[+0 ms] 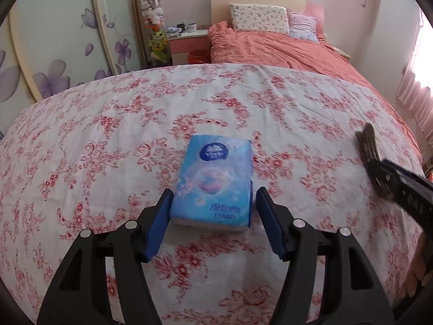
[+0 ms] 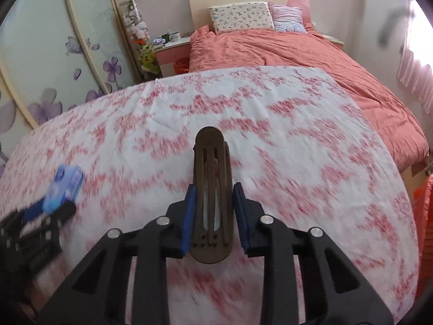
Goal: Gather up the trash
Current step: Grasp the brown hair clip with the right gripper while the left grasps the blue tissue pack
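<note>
A blue tissue pack (image 1: 213,181) lies on the white bedsheet with red flowers (image 1: 108,135). Its near end sits between the blue pads of my left gripper (image 1: 215,191), which is shut on its two long sides. In the right wrist view that pack (image 2: 66,187) shows blurred at the far left, in the left gripper (image 2: 51,208). My right gripper (image 2: 215,186) is shut on a brown slotted clip (image 2: 212,189), which stands upright just above the sheet. The left wrist view shows this clip (image 1: 365,146) and the right gripper (image 1: 379,172) at its right edge.
A salmon duvet (image 1: 284,48) and two pillows (image 1: 258,17) cover the head of the bed. A nightstand (image 1: 186,40) with mugs and a red bin (image 1: 199,55) stand at its left, by the flowered wardrobe (image 1: 54,54). An orange bag (image 2: 425,205) hangs off the bed's right side.
</note>
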